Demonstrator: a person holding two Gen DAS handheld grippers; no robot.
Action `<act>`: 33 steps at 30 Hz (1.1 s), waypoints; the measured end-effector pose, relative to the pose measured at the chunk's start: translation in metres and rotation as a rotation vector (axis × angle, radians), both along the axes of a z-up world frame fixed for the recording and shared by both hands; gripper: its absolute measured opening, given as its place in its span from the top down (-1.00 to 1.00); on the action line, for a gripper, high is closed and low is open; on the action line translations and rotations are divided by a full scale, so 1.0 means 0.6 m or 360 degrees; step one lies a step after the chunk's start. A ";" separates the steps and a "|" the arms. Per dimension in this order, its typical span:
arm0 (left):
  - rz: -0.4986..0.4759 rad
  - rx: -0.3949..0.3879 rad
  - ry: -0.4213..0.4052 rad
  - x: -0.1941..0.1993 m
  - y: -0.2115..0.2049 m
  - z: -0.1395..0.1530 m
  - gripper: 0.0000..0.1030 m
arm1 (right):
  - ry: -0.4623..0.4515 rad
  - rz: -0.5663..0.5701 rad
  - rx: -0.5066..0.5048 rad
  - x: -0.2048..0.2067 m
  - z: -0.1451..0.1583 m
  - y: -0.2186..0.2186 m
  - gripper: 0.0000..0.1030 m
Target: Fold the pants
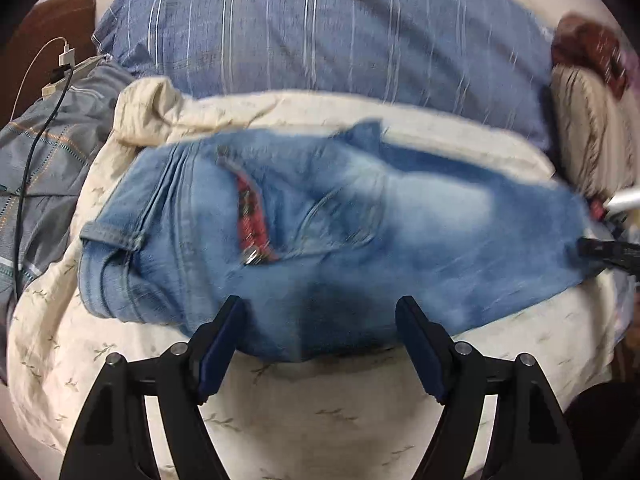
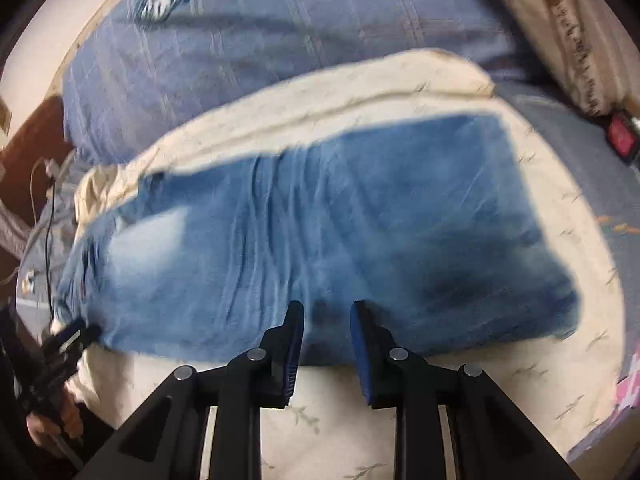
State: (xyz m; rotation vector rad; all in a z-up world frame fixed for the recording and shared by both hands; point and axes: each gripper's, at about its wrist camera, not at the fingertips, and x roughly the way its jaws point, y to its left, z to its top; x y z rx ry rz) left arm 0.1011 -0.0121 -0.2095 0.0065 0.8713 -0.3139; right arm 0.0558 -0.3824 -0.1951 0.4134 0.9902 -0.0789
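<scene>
Blur is smearing the jeans (image 1: 320,236) lying folded on the cream sheet (image 1: 300,420) before a blue pillow (image 1: 320,32), while both the left gripper (image 1: 320,320) and right gripper (image 2: 326,320) are hovering with fingers apart, only the left view showing the red-lined fly (image 1: 252,216).

Jeans (image 1: 320,232) on sheet (image 1: 320,412); pillow (image 1: 320,36) behind; cables (image 1: 40,92) left.

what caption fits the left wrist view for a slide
Open left gripper poised at the near edge of blue jeans on a cream sheet.
</scene>
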 end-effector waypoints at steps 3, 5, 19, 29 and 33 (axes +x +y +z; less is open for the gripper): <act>0.0005 -0.0113 -0.0092 0.005 -0.007 0.021 -0.70 | -0.0055 -0.0068 -0.0004 0.016 0.020 -0.027 0.47; 0.0042 -0.0107 -0.0125 0.019 -0.016 0.019 -0.75 | -0.0050 -0.0095 -0.0054 0.039 0.026 -0.035 0.47; -0.0137 0.0244 -0.0257 0.016 -0.045 -0.042 -0.83 | 0.0094 -0.0233 -0.0161 0.195 0.000 -0.052 0.41; -0.0228 0.0199 -0.0159 0.017 -0.033 -0.053 -1.00 | -0.0012 0.0487 -0.0004 0.278 0.027 0.228 0.41; -0.0169 0.0160 -0.0255 0.012 -0.013 -0.027 -1.00 | -0.0014 0.0650 -0.0015 0.306 0.013 0.301 0.41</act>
